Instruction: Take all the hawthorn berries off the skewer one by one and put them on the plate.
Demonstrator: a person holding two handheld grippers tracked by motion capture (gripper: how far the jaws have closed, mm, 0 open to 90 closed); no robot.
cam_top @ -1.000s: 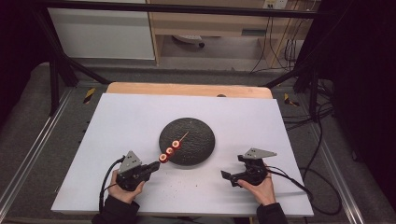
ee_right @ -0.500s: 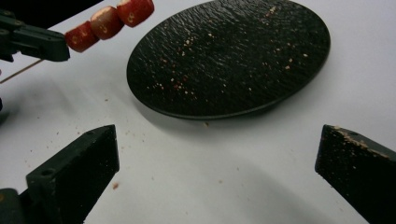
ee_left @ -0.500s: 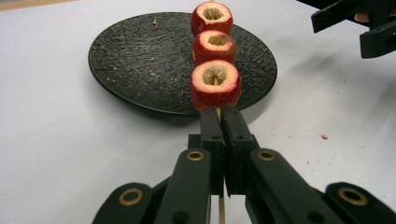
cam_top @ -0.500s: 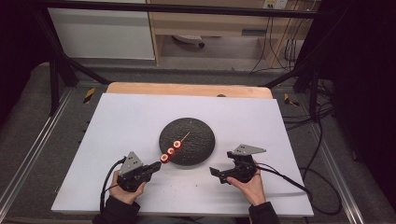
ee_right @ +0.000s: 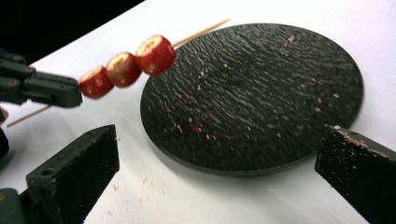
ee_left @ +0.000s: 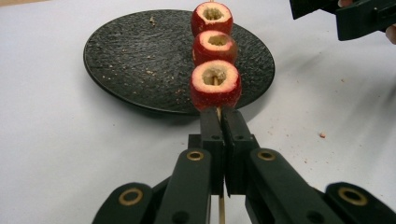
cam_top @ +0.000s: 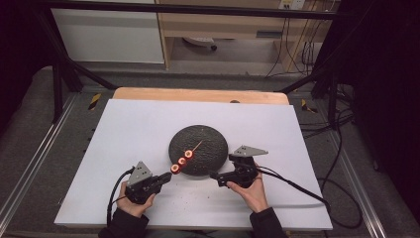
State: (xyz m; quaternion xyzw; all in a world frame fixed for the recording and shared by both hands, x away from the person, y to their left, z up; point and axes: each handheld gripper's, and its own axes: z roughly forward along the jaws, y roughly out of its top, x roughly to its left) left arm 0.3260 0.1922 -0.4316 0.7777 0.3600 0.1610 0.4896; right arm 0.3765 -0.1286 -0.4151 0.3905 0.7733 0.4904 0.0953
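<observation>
Left gripper (ee_left: pixel 217 122) clenches the skewer (ee_left: pixel 217 113); its far tip is cut off.
Right gripper (cam_top: pixel 216 176) stands released near the black plate (cam_top: pixel 210 139), crumbs around.

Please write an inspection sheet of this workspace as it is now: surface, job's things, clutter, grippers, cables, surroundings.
Surface: white table sheet, scattered with small crumbs.
Job's things: thin wooden skewer carrying three red cored fruit pieces; round black textured plate, crumbs on it, the fruit held above its near edge.
Clutter: nothing seen beyond the crumbs.
Grippers: left gripper shut on the skewer just below the nearest fruit; right gripper open, facing the plate.
Cables: black cable trails from the right gripper off the table edge.
Surroundings: dark metal frame, wooden shelf, floor cables behind.
</observation>
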